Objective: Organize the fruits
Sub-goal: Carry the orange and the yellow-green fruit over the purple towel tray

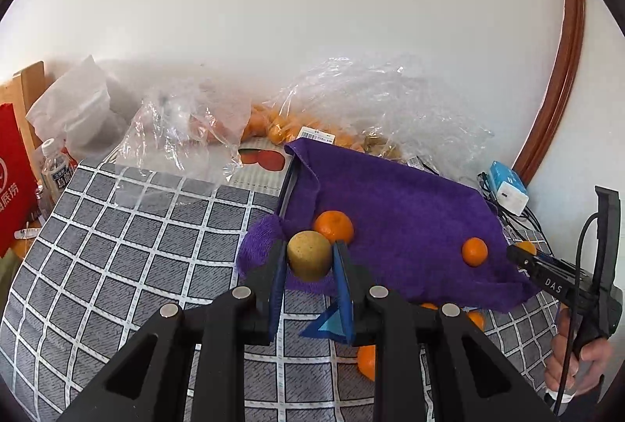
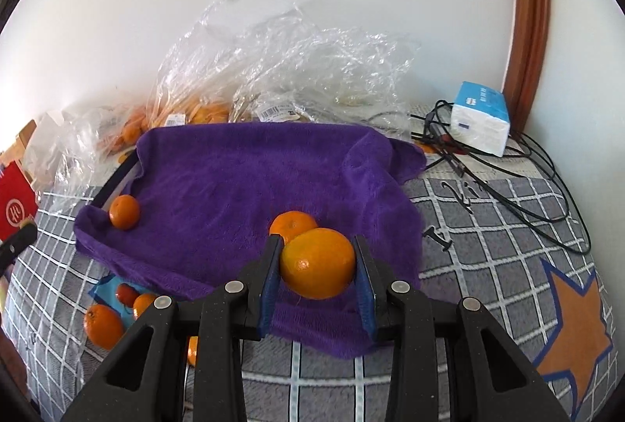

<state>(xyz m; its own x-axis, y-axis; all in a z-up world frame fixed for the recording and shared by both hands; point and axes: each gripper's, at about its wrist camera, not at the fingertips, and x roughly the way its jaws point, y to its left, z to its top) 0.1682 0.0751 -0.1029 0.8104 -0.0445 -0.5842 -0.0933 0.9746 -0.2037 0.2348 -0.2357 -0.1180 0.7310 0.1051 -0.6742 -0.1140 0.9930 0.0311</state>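
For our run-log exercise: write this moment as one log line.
left gripper: shut on kiwi | right gripper: shut on orange | purple towel: two oranges resting

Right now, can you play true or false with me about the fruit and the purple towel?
1. The left gripper holds a brownish-yellow fruit. True.
2. The right gripper is empty. False: it is shut on an orange.
3. The purple towel has no fruit on it. False: small oranges lie on it, one near its left edge.
4. A white and blue tissue pack sits by black cables. True.
5. The clear plastic bags are in front of the towel. False: they lie behind it, by the wall.
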